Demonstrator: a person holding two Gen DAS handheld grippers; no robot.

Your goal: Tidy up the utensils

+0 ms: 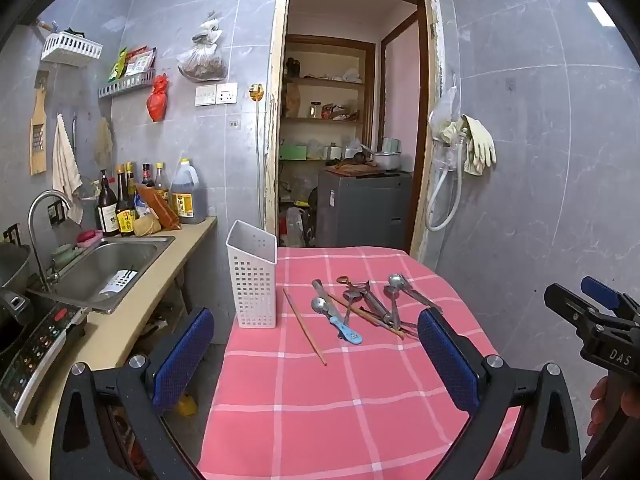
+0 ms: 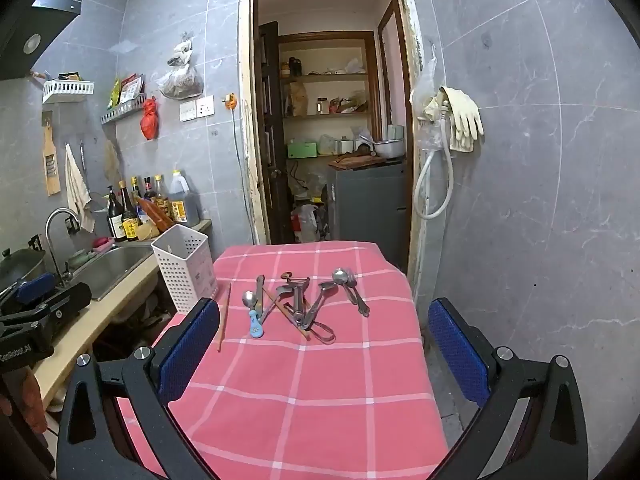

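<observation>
Both grippers hang with jaws spread wide and empty: the left gripper (image 1: 316, 360) and right gripper (image 2: 320, 356) sit short of the utensil pile (image 2: 300, 304) on the pink checked tablecloth (image 2: 304, 400). The white perforated holder (image 1: 253, 276) stands at the table's left edge. Spoons look thin, stiff and slippery; the lone chopstick (image 1: 305, 326) beside them is light. Mid-handle grips seem safest.

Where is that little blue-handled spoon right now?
In both views the blue-handled spoon lies on the pink tablecloth, between the lone chopstick and the utensil pile.
</observation>
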